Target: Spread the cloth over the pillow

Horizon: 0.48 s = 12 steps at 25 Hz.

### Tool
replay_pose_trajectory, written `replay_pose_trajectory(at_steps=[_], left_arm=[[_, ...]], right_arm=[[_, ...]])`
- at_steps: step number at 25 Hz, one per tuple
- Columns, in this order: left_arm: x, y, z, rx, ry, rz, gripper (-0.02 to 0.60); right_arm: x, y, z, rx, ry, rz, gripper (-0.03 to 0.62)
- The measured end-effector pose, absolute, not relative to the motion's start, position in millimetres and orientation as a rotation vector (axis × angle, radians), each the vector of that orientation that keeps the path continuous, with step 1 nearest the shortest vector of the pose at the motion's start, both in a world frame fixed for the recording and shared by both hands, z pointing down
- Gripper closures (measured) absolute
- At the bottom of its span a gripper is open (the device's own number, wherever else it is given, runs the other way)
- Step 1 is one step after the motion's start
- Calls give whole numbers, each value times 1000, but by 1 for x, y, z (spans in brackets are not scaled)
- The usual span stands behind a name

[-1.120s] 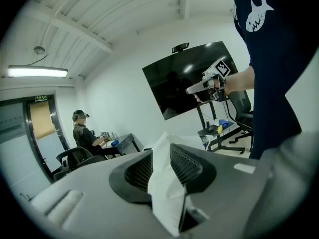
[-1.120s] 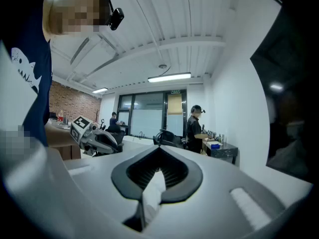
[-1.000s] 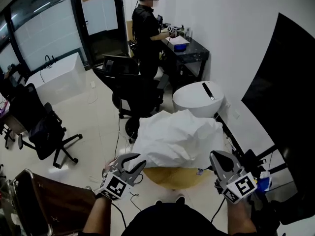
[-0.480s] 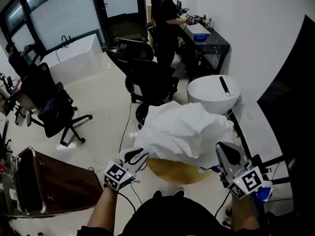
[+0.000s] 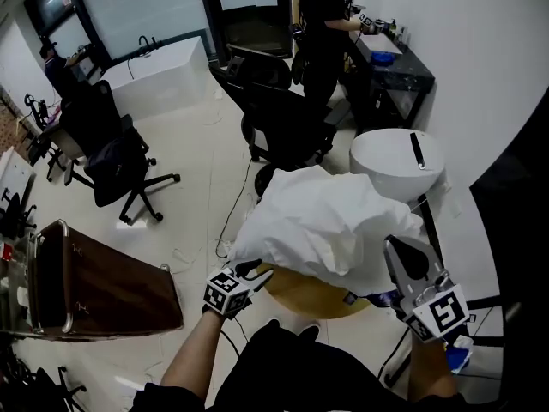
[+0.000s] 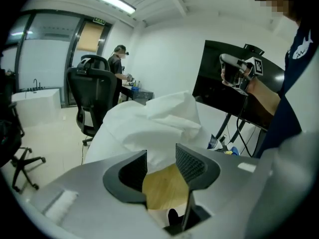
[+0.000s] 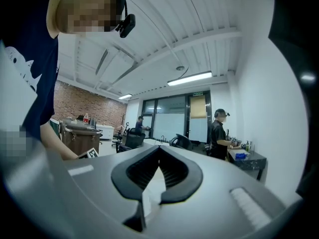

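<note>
A white cloth (image 5: 326, 226) lies heaped over a round wooden table (image 5: 300, 294); the pillow under it cannot be told apart from the cloth. My left gripper (image 5: 257, 270) sits low at the cloth's near left edge. Its jaws have just been opening and stand open (image 6: 162, 166), with only the wooden tabletop (image 6: 164, 188) in the gap and the cloth (image 6: 149, 128) just beyond the tips. My right gripper (image 5: 393, 245) is at the cloth's right edge. Its jaws are closed (image 7: 159, 151), with a white strip of cloth between the pads.
A white round stool (image 5: 395, 157) and a black office chair (image 5: 287, 127) stand right behind the table. A person (image 5: 322, 15) works at a dark desk (image 5: 399, 67). A brown trunk (image 5: 94, 286) is at the left, a black panel (image 5: 523, 187) at the right.
My left gripper has dropped to the table's near edge, rolled, and spread its jaws off the cloth. The right gripper stays shut at the cloth's right edge.
</note>
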<state>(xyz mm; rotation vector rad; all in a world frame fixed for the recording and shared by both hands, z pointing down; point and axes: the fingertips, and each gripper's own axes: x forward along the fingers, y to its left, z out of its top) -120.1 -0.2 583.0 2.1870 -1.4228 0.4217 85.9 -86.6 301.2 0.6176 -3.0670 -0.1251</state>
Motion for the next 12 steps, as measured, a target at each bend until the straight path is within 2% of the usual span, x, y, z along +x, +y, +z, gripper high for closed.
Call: replay_pose_trajectory(at_steps=[8,12], left_arm=[[-106,-7,644,1971,-1380,369,407],[-103,-17,662,1954,-1390,437,408]], right_arm=[[80,-83,308,469,-3054,-177,588],[78,-86,310,453,-3049,-178,588]])
